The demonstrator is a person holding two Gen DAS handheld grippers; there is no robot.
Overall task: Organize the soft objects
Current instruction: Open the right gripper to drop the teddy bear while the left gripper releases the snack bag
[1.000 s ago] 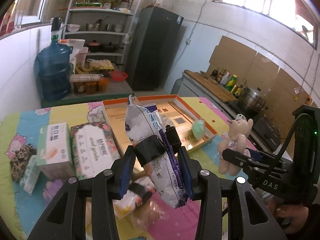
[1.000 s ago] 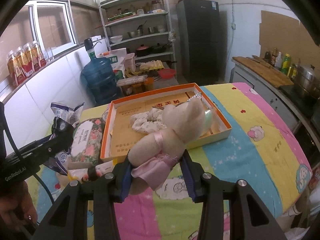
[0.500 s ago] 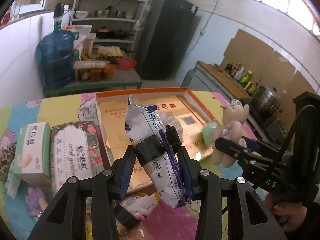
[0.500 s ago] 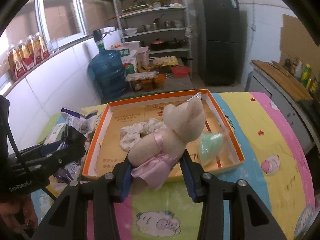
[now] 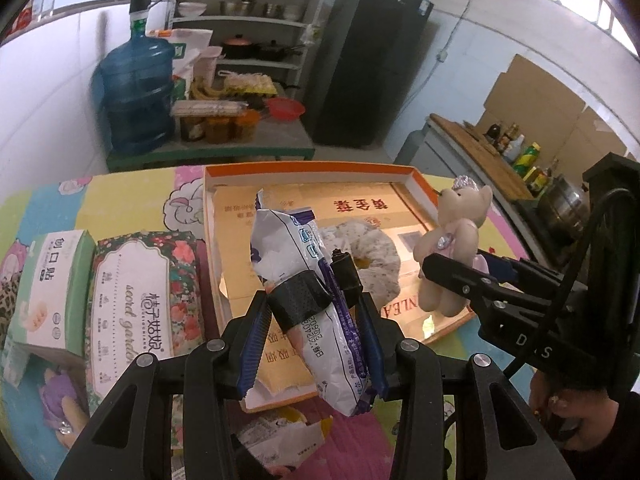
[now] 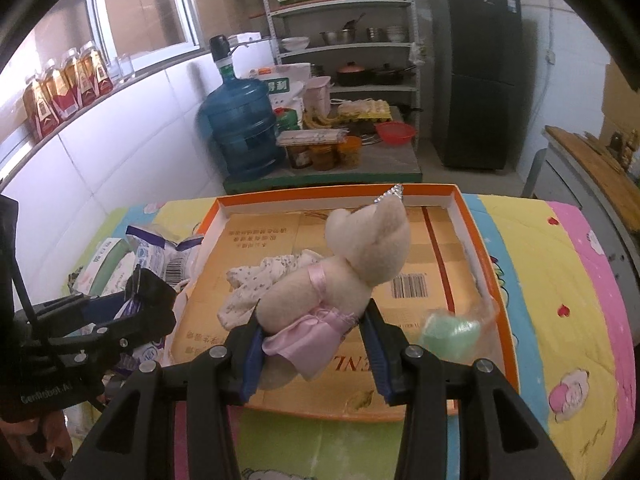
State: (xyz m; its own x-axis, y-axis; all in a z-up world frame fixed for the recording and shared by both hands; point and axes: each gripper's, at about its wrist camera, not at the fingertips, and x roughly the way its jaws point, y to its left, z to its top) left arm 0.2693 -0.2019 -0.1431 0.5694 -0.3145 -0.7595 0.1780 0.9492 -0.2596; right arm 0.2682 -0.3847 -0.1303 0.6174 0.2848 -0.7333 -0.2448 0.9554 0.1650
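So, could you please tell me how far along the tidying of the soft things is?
Done: a floral scrunchie and a green sponge lie in the orange box. In hand: the left tool grips a white packet, the right tool a teddy bear. Left: tissue packs outside the box.

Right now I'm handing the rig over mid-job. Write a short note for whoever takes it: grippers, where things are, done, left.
Left gripper: shut on a white-and-blue packet, over the near-left edge of the orange-rimmed box.
Right gripper: shut on a teddy bear, over the box.
Done: floral scrunchie and green item in clear wrap lie in the box.
Left: set both held items down; tissue pack and green-white carton are beside the box.
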